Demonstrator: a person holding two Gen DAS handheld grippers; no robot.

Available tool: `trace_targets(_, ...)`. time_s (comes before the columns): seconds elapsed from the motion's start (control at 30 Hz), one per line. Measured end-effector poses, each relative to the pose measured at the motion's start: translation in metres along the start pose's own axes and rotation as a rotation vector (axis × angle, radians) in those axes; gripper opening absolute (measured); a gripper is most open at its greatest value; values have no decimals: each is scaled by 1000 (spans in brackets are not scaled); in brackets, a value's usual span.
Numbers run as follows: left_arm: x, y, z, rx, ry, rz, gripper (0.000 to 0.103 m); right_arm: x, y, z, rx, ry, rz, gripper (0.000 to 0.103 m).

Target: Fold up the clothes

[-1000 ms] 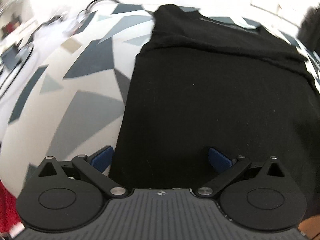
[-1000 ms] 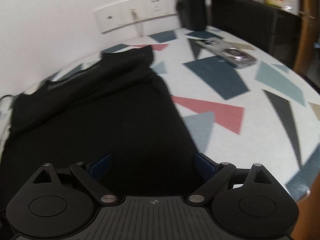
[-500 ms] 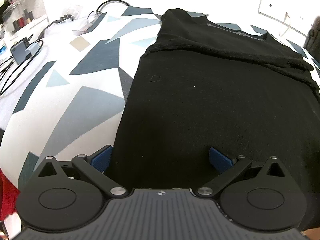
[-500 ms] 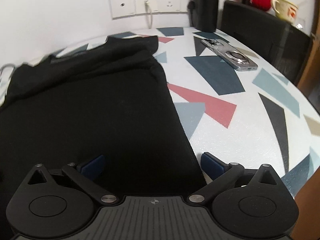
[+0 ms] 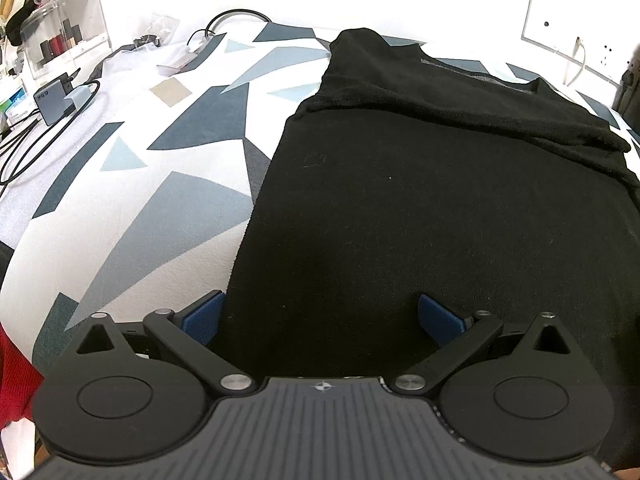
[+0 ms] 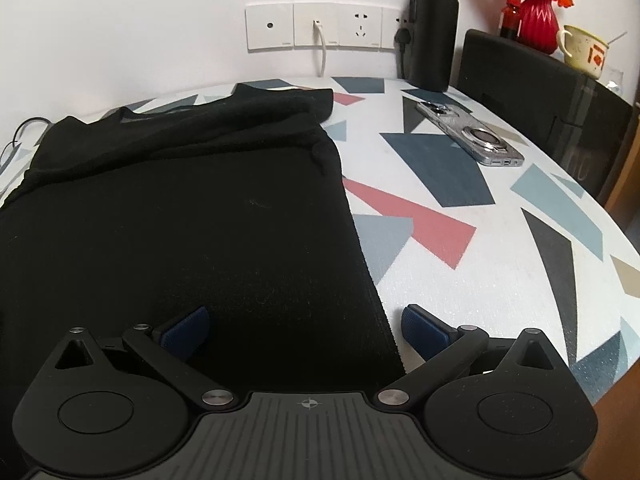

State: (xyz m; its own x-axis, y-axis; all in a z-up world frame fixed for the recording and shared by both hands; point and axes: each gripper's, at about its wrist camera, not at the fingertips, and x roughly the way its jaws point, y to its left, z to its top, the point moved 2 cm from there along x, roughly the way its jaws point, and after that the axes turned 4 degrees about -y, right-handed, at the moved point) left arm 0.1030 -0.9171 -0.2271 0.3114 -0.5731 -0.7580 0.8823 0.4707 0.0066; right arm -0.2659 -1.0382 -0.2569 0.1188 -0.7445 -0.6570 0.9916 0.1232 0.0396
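Across the lower centre of both wrist views, the black T-shirt (image 5: pixel 440 208) lies flat on the patterned tablecloth (image 5: pixel 140 216), its near corners between the spread, empty left gripper (image 5: pixel 320 318) and right gripper (image 6: pixel 306 326), collar farthest away.

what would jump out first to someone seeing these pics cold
The black garment dominates both views, spread flat on a tablecloth of grey, blue and red shards. Each open gripper, left and right, straddles a side edge near a bottom corner. Far right, a phone lies before a black bottle.
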Motion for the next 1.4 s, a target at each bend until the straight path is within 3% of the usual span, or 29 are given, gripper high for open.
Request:
trace_targets(0.47,-4,5,-6,49,-40,-43,103,-2,1,-4,-6,-24,9,102)
trace_targets(0.57,-13,9,-6,91,-27,-51,103,-5,0,-2,23,2,12,102)
trace_targets(0.7,-36,15,-8,209,-119,-72,102,-26,-9,6,144,-18,56,101)
trace_targets(0.77,-35,15,-10,250,-91,-58,102,-33,-9,8,149,-26,24,101)
trace_targets(0.87,-22,17,-14,223,-7,-30,103,-25,-5,3,146,30,-42,92)
trace_targets(0.97,-19,23,-16,151,14,-45,103,-21,1,-7,117,54,-96,90)
trace_targets(1.13,-21,31,-19,111,44,-88,103,-27,3,-15,90,73,-92,93)
trace_targets(1.3,-22,23,-24,103,20,-89,102,-26,4,-16,100,89,-92,95)
trace_targets(1.4,-23,19,-24,102,27,-100,100,-27,6,-15,94,94,-84,91)
